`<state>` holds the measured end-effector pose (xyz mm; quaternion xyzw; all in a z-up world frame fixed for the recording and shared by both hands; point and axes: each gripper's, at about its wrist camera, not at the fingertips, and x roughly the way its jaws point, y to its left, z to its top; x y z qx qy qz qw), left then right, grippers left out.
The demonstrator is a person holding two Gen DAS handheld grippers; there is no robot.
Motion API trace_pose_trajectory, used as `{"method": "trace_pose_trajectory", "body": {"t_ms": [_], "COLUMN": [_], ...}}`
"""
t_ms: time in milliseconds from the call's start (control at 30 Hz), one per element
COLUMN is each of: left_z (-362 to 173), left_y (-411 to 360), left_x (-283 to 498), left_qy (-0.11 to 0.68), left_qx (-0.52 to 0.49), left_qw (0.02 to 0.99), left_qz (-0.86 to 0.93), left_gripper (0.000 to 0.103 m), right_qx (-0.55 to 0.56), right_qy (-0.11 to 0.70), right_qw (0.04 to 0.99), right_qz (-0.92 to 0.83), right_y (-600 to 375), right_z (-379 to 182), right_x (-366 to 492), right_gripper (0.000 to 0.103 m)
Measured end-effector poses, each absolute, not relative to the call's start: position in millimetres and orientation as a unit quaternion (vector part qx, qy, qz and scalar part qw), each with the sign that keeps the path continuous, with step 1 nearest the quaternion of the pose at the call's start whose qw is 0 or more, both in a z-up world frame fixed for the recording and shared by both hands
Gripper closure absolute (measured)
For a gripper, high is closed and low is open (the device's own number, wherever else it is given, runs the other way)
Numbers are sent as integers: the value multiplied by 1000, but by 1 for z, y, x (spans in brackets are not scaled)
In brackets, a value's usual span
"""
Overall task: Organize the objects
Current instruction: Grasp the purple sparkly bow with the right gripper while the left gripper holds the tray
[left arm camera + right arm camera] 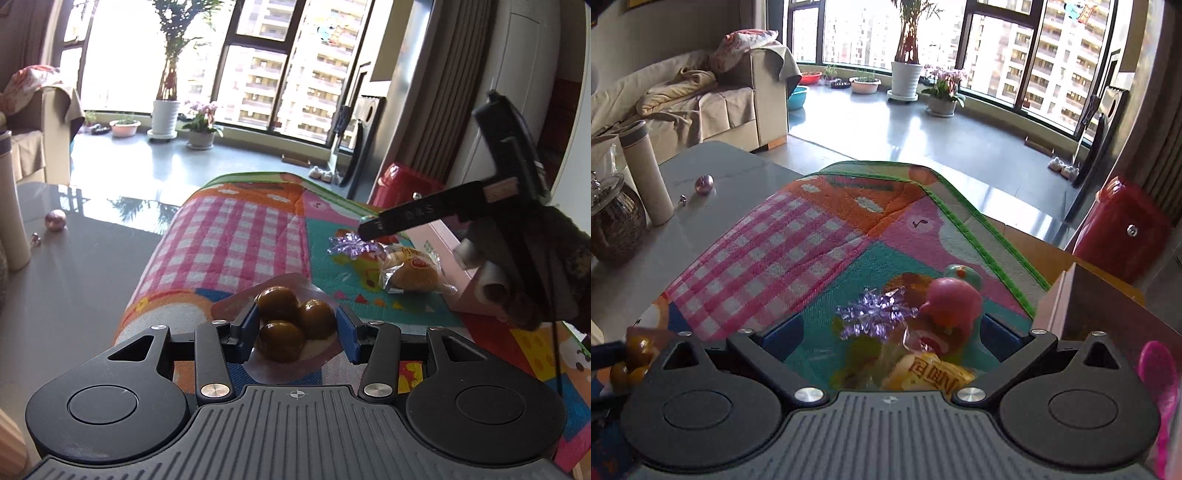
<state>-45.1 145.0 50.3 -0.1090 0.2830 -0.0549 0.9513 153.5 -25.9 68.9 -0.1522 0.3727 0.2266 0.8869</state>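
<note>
Living room, big windows behind; colourful mat [827, 236] covering the table. Left gripper [295, 328] is clenching a clear packet of brown balls [291, 325], lifted clear of the mat. Right gripper [886, 328] is standing open above a purple crystal ornament [871, 314], a pink toy [949, 299] and a wrapped bun [410, 273], none grasped. A pink box [447, 243] is waiting beside them. Judged early: one item in hand, three loose.
</note>
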Motion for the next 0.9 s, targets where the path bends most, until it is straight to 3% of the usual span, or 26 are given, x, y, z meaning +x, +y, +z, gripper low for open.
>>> {"method": "trace_pose_trajectory", "body": {"t_ms": [200,267,900], "left_z": [45,44,63], "left_y": [154,156,94], "left_x": [-49,-51,-62], "left_qy": [291,291,290], "left_qx": [-123,-125,-79], "left_qw": [947,947,946], "left_qz": [-54,-55,-123], "left_gripper": [53,53,53], "right_qx": [-225,-226,-140], "right_qy": [392,411,351], "right_qw": [864,857,884], "right_qz": [223,215,275], "right_y": [11,14,-108], "right_z": [40,32,93], "right_x": [172,172,-6], "right_gripper": [20,41,42]}}
